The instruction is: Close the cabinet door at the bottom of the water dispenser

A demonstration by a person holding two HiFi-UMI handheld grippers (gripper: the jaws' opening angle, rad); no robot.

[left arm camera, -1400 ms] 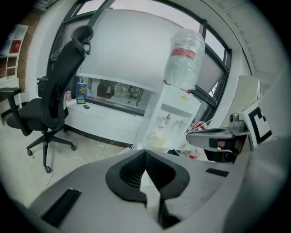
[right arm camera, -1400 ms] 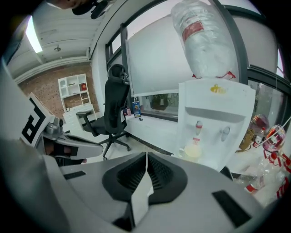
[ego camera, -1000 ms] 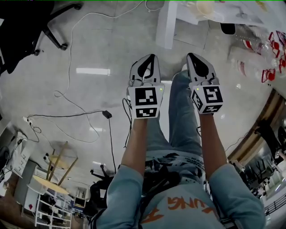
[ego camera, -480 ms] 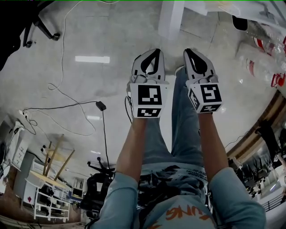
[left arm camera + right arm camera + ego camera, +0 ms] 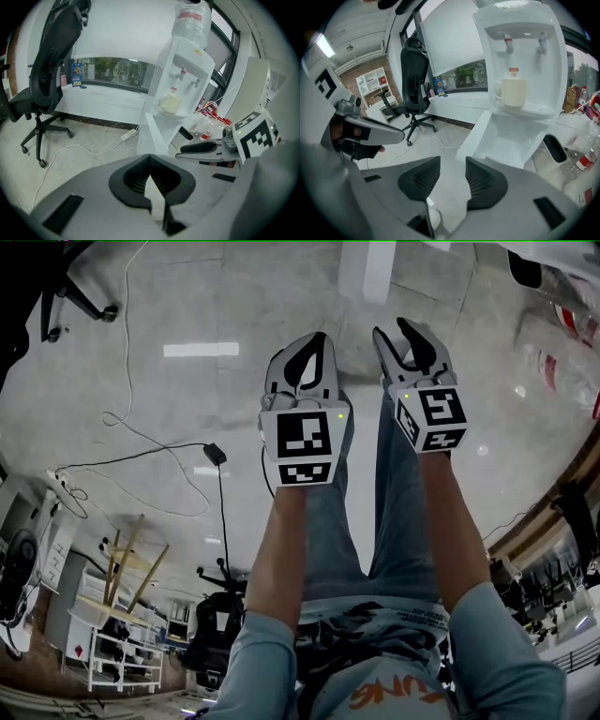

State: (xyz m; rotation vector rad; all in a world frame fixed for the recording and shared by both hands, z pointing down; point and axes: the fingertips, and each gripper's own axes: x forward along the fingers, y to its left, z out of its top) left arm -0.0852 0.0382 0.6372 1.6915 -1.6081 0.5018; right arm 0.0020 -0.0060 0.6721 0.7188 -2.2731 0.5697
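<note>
The white water dispenser [image 5: 520,61] stands ahead with a white mug [image 5: 513,93] on its ledge. Its bottom cabinet door [image 5: 476,136] is swung open to the left, and the bare white cabinet [image 5: 513,140] shows behind it. The left gripper view has the dispenser [image 5: 187,75] and its open door [image 5: 154,133] further off. My left gripper [image 5: 314,341] is shut on nothing, its tips touching [image 5: 150,157]. My right gripper [image 5: 394,331] has just been opening and is open [image 5: 452,161], nothing between its pads. Both point down and forward, well short of the door [image 5: 364,268].
A black office chair [image 5: 44,89] stands at the left by the window wall. A power strip [image 5: 127,136] and a cable [image 5: 141,442] lie on the floor. Plastic bottles [image 5: 211,124] are heaped to the dispenser's right. The person's jeans [image 5: 375,512] are under the grippers.
Both grippers have sunk lower. The right gripper's jaws, shut in the earlier frames, now stand apart. The left gripper stays shut.
</note>
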